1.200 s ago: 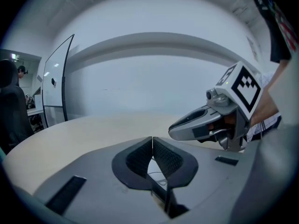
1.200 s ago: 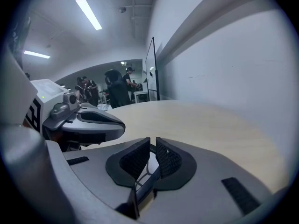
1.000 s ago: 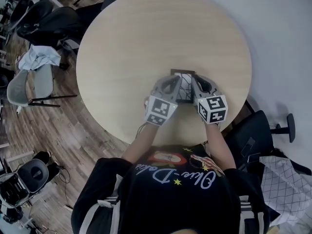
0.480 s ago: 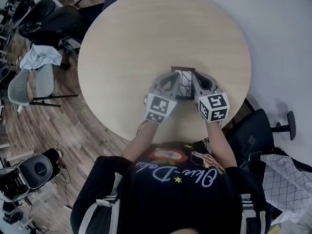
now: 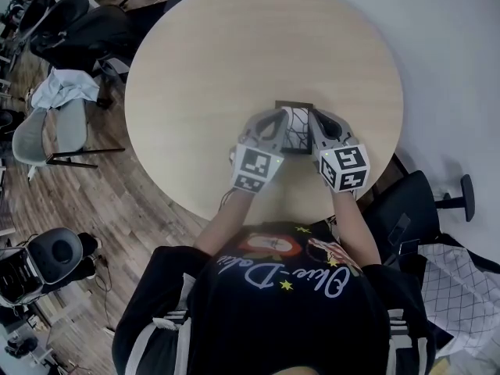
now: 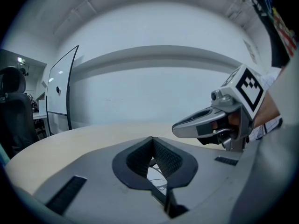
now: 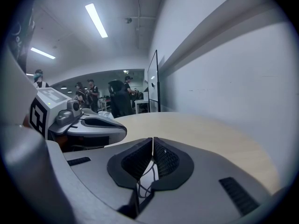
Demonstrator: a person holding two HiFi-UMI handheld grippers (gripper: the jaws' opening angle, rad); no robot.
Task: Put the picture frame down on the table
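Head view: seated at a round desk [image 5: 234, 53], a person holds a dark-edged picture frame [image 5: 296, 127] between two grippers, near the desk's close edge. Left gripper [image 5: 282, 119] has its jaws clenched on the frame's left side, and right gripper [image 5: 312, 118] has its jaws clenched on the right side. Both gripper views show the white picture with its black lines in the narrow gap under the meeting pads. Whether the frame's lower edge touches the desk cannot be told.
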